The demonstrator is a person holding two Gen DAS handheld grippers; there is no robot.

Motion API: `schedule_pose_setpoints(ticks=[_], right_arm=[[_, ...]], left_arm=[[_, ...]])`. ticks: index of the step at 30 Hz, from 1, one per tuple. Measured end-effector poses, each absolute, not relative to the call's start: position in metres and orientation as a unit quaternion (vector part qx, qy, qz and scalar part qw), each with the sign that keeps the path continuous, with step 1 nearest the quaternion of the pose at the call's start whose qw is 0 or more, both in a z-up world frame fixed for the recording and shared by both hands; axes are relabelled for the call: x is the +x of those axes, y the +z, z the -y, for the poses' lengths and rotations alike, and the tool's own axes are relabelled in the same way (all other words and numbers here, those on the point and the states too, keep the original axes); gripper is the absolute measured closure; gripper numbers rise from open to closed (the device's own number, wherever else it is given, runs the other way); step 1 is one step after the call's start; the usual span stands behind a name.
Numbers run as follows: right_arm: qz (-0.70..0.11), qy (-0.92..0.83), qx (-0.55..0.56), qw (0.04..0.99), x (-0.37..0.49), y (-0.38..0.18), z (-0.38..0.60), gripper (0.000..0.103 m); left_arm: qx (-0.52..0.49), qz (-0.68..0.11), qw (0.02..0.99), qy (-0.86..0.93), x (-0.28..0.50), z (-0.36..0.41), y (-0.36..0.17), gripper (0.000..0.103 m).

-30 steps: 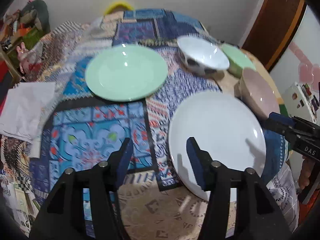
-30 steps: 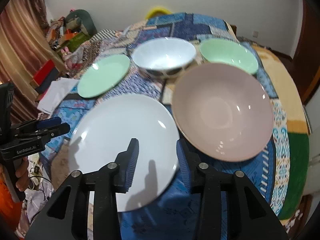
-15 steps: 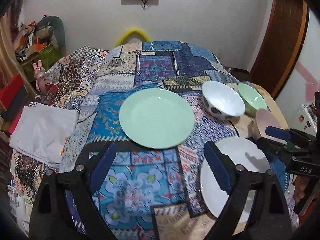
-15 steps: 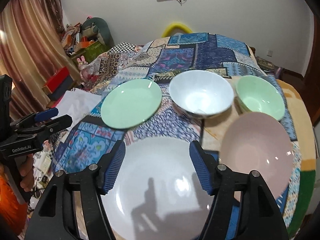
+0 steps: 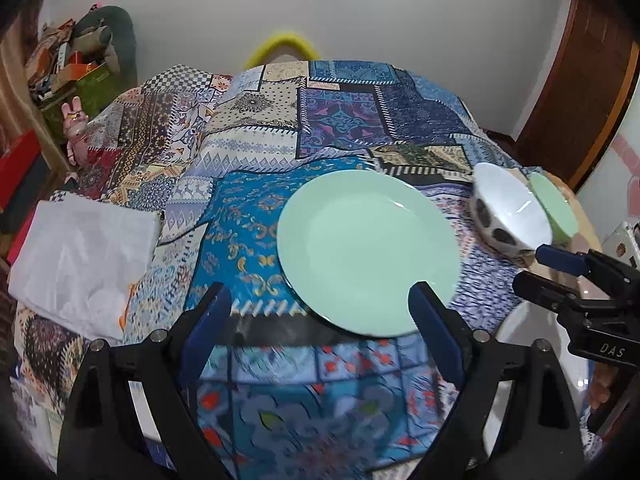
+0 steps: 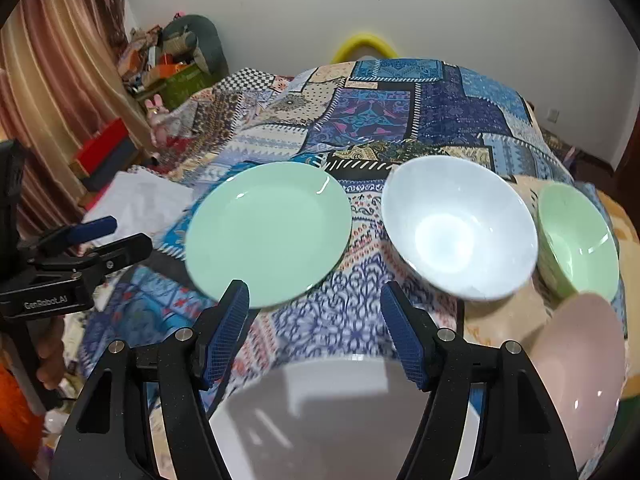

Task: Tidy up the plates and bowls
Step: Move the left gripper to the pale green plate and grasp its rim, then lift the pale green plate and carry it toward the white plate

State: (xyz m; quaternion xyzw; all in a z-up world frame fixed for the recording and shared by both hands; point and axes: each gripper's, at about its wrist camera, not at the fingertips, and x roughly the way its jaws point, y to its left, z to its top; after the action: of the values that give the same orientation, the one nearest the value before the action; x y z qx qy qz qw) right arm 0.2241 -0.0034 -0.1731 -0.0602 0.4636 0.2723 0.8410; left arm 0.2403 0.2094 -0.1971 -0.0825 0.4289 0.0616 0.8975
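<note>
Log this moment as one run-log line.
left gripper: open, empty | right gripper: open, empty | green plate, white plate, three bowls: unstacked on table

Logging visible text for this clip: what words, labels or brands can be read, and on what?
"DAS": on the right gripper, seen from the left wrist view.
"GenRobot.AI": on the left gripper, seen from the right wrist view.
Nothing readable on the plates, bowls or boxes in the clutter behind.

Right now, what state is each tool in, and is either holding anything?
Left tool: open, holding nothing, above the patchwork cloth.
Right tool: open, holding nothing.
</note>
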Motion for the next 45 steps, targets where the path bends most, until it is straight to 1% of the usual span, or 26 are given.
schedule_pose_setpoints(ticks=[3,5,6,8,9,10,11,13,15,16,17,18,19,23,25,28,33,38,45], right_arm=[[-0.479,0.270,-0.060,0.833,0.234,-0.185,-0.004,0.038],[-0.490,0.269,-0.055,0.827,0.243,-0.191,-0.007,0.043],[-0.496,0.269,-0.052,0.824,0.246,-0.194,-0.009,0.045],[-0.508,0.268,-0.046,0.818,0.253,-0.200,-0.010,0.053],[-0.516,0.267,-0.043,0.813,0.258,-0.204,-0.010,0.055],[-0.521,0.266,-0.041,0.810,0.260,-0.207,-0.011,0.059],[-0.525,0.264,-0.039,0.808,0.262,-0.209,-0.012,0.063],[-0.533,0.263,-0.038,0.803,0.267,-0.214,-0.013,0.066],[-0.536,0.261,-0.042,0.801,0.269,-0.217,-0.015,0.068],[-0.536,0.260,-0.044,0.802,0.270,-0.218,-0.016,0.072],[-0.538,0.262,-0.045,0.800,0.270,-0.219,-0.017,0.074],[-0.541,0.263,-0.046,0.798,0.271,-0.221,-0.019,0.074],[-0.542,0.263,-0.044,0.797,0.272,-0.222,-0.019,0.074],[-0.546,0.264,-0.042,0.794,0.277,-0.225,-0.021,0.075],[-0.547,0.265,-0.039,0.793,0.278,-0.226,-0.021,0.075],[-0.554,0.268,-0.022,0.788,0.283,-0.229,-0.018,0.075],[-0.567,0.270,0.002,0.778,0.287,-0.231,-0.015,0.073],[-0.559,0.267,-0.021,0.785,0.281,-0.229,-0.019,0.073],[-0.553,0.278,-0.036,0.785,0.272,-0.227,-0.016,0.075]], left_arm=[[-0.081,-0.432,0.897,0.055,0.252,-0.219,-0.208,0.012],[-0.086,-0.436,0.894,0.052,0.260,-0.226,-0.216,0.012],[-0.091,-0.439,0.892,0.049,0.266,-0.230,-0.221,0.015],[-0.092,-0.444,0.890,0.048,0.272,-0.234,-0.228,0.022],[-0.091,-0.448,0.888,0.048,0.276,-0.237,-0.233,0.028],[-0.092,-0.453,0.886,0.047,0.281,-0.239,-0.238,0.033],[-0.092,-0.458,0.883,0.048,0.286,-0.242,-0.243,0.036],[-0.091,-0.465,0.879,0.049,0.292,-0.245,-0.250,0.047],[-0.091,-0.471,0.876,0.047,0.298,-0.248,-0.256,0.053],[-0.093,-0.473,0.875,0.046,0.300,-0.250,-0.258,0.057],[-0.093,-0.475,0.874,0.046,0.302,-0.250,-0.260,0.059],[-0.095,-0.478,0.872,0.047,0.306,-0.252,-0.262,0.062],[-0.095,-0.479,0.871,0.048,0.308,-0.254,-0.264,0.064],[-0.098,-0.479,0.872,0.043,0.315,-0.256,-0.265,0.066],[-0.102,-0.481,0.870,0.031,0.319,-0.255,-0.265,0.069],[-0.116,-0.483,0.868,0.011,0.325,-0.254,-0.267,0.069],[-0.110,-0.487,0.866,0.010,0.328,-0.250,-0.268,0.070],[-0.130,-0.493,0.860,0.007,0.317,-0.253,-0.267,0.070],[-0.113,-0.502,0.858,0.005,0.287,-0.241,-0.266,0.070]])
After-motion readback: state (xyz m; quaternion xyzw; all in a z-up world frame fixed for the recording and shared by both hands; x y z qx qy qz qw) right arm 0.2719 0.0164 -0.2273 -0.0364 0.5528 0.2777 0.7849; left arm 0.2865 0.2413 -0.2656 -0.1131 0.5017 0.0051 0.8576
